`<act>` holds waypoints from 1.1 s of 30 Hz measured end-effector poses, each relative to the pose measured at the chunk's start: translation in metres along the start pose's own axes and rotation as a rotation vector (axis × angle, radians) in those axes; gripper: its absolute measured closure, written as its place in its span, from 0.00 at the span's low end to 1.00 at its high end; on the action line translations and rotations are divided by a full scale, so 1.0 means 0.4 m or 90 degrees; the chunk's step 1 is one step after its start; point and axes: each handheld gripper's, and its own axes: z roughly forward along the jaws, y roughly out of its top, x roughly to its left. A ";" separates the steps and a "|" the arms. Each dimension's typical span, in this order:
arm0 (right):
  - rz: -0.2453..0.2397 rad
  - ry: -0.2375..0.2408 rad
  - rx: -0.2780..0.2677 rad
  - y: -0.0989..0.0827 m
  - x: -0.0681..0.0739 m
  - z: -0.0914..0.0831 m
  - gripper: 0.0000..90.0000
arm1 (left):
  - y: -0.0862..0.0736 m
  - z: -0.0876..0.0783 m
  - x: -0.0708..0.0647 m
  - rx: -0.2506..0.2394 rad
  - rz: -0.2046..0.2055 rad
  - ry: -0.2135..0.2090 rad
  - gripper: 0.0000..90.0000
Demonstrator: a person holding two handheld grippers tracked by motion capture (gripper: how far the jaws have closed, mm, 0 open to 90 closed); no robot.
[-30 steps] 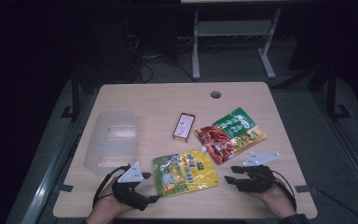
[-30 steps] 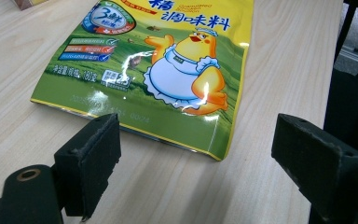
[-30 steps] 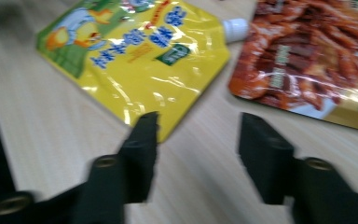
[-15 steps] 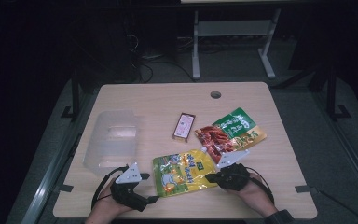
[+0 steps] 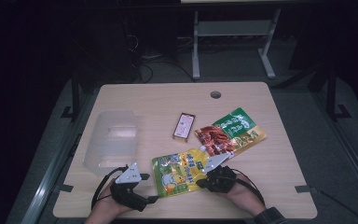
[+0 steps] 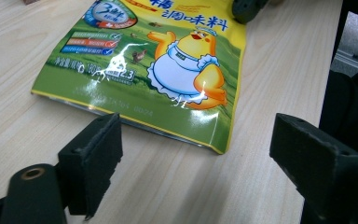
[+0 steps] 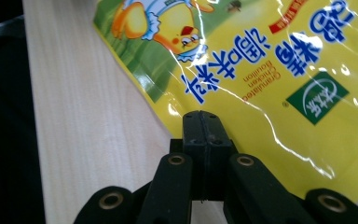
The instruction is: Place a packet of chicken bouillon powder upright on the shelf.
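Yellow and green, the chicken bouillon pouch (image 5: 185,171) lies flat near the table's (image 5: 279,163) front edge, between our two hands. Our right gripper (image 7: 201,126) has its jaws pressed together over the pouch's edge, though we cannot tell if foil is caught between them. Our left gripper (image 6: 196,154) stands spread wide just beside the pouch's bottom edge, touching nothing.

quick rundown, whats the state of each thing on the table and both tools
yellow pouch: flat, sealed, its edge at the right tool
red and green pouch: flat, overlapping the yellow pouch's corner
small box: lying flat, closed, apart from the pouches
clear plastic container: lying at the table's left, nothing seen in it
left tool: jaws wide open, just short of the yellow pouch
right tool: jaws shut over the yellow pouch's edge; whether it pinches the pouch is unclear
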 end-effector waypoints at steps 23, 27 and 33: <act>0.048 -0.045 -0.032 -0.003 -0.049 -0.039 1.00 | 0.126 0.018 0.014 -0.031 -0.027 0.052 0.87; 0.052 -0.046 -0.041 -0.013 -0.060 -0.053 1.00 | 0.160 0.047 0.044 -0.013 -0.047 0.091 0.99; 0.057 -0.045 -0.047 -0.029 -0.069 -0.071 0.99 | 0.186 0.088 0.070 0.010 -0.074 0.137 0.99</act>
